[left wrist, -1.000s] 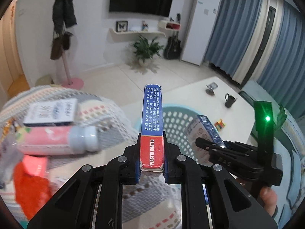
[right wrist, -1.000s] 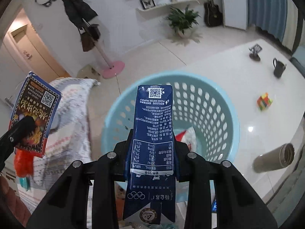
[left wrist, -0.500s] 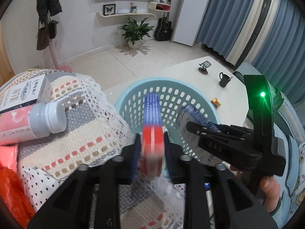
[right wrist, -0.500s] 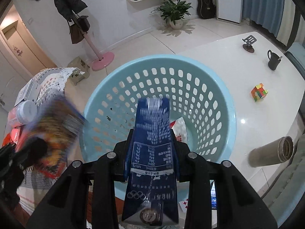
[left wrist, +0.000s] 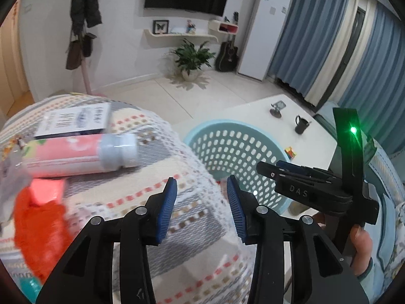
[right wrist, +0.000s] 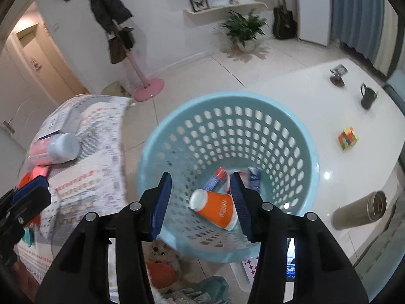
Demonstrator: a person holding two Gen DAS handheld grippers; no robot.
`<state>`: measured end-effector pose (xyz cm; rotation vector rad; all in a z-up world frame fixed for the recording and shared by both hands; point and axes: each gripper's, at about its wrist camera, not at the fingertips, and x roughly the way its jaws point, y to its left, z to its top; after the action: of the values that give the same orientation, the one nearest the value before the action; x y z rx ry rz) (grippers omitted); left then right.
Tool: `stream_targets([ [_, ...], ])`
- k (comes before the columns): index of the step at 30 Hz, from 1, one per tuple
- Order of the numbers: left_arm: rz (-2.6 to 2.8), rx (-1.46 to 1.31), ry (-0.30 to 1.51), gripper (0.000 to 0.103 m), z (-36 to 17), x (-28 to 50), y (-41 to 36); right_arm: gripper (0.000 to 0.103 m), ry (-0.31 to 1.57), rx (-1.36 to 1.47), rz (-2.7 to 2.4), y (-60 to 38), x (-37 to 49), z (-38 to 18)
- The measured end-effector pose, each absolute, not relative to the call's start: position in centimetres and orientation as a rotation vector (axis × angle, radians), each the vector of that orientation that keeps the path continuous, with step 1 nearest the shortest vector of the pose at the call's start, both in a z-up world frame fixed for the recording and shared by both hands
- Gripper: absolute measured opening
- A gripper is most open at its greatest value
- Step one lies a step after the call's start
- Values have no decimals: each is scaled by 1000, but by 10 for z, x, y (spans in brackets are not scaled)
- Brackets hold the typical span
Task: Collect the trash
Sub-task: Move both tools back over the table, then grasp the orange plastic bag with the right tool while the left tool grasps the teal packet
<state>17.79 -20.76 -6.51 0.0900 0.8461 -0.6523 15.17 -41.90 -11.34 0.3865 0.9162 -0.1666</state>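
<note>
A light blue perforated basket holds an orange paper cup, a red-and-blue box and a dark blue carton. My right gripper is open and empty above the basket's near side. My left gripper is open and empty over the patterned blanket, left of the basket. A pink bottle with a grey cap, a white box and an orange wrapper lie on the blanket. The right gripper shows in the left wrist view.
A white table carries a black mug, a colour cube, a small stand and a lying steel flask. A pink-based coat rack and a potted plant stand on the floor behind.
Both grippers opened. The red-and-blue box left my left gripper and the dark blue carton left my right gripper; both now lie in the basket. The left gripper has swung back over the blanket.
</note>
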Motion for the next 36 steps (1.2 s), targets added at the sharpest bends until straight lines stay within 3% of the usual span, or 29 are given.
stream_targets([
  [11,-494,-40,699,40,-10,154,-103,45,770,198,31,-312,142,-43],
  [14,-426,-75,666,53,0,148,-67,45,765,141,83,-274,144,-35],
  [20,-293,-118,670,65,-4,133,7,46,779,85,176,-214,150,-35],
  [28,-257,-162,827,68,-54,132,60,79,770,80,286,-165,164,-40],
  [30,-274,-167,858,68,-66,134,60,84,761,66,280,-157,168,-41],
  [36,-289,-141,924,69,-97,140,43,84,796,35,265,-147,182,-59],
])
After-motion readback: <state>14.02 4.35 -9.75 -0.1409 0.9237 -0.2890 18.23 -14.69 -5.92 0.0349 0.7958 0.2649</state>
